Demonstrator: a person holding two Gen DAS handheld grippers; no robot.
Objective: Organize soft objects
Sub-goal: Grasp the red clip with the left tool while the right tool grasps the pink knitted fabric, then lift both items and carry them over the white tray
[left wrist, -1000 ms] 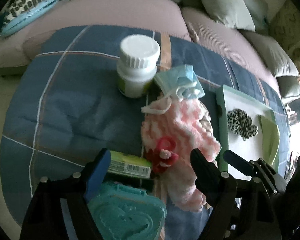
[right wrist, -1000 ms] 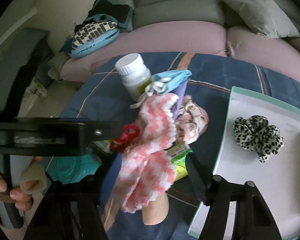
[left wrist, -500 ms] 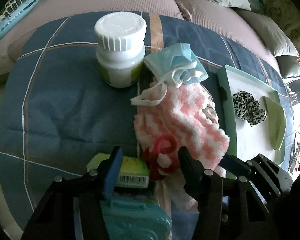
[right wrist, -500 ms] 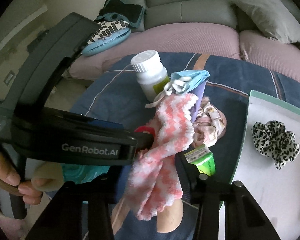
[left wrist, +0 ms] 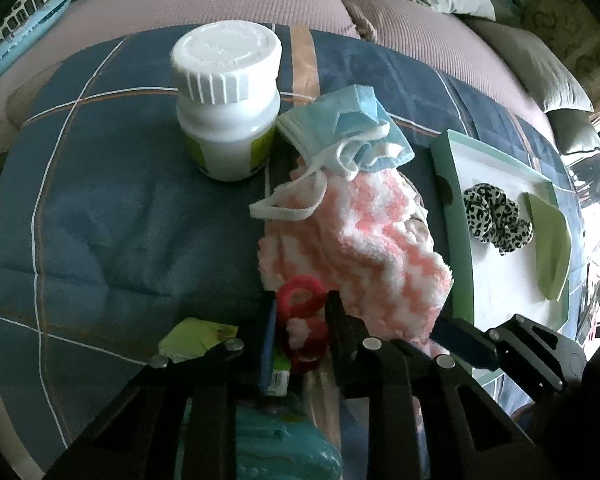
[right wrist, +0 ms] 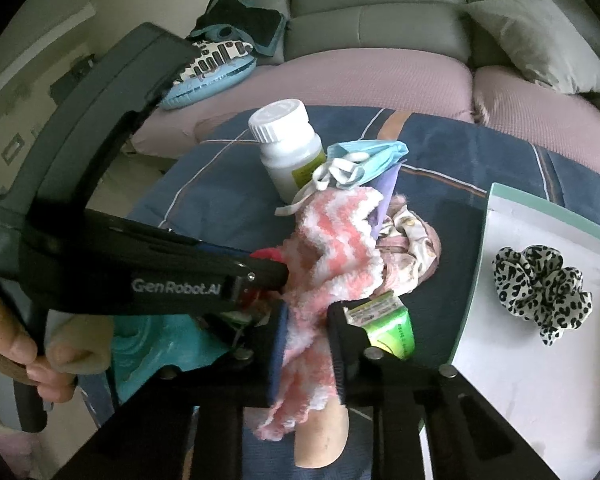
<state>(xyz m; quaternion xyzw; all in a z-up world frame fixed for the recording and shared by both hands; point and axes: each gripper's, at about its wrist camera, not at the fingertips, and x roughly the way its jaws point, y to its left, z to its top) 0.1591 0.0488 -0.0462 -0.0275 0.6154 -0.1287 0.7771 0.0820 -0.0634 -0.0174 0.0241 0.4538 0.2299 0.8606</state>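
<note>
Both grippers have just been closing, each on a soft item, and the left gripper (left wrist: 300,320) has dropped lower toward the pile than a second ago. It points steeply down over the blue quilt (left wrist: 100,208); a hand (right wrist: 28,356) grips its handle at the left edge of the right wrist view. Its jaws are pinched together on a red hair tie (left wrist: 302,320), which stands up between them. The right gripper (right wrist: 306,344) is angled down less steeply — its jaws are clamped on the lower end of the pink-and-white fuzzy sock (right wrist: 332,248), whose bulk lies just ahead of the fingertips. Ahead of both sit the white pill bottle (left wrist: 228,108) and blue face mask (left wrist: 352,128). Right of the grippers, the tray (left wrist: 452,216) holds a leopard scrunchie (left wrist: 496,216). A green packet (right wrist: 392,328) lies just beside the right gripper's right finger.
</note>
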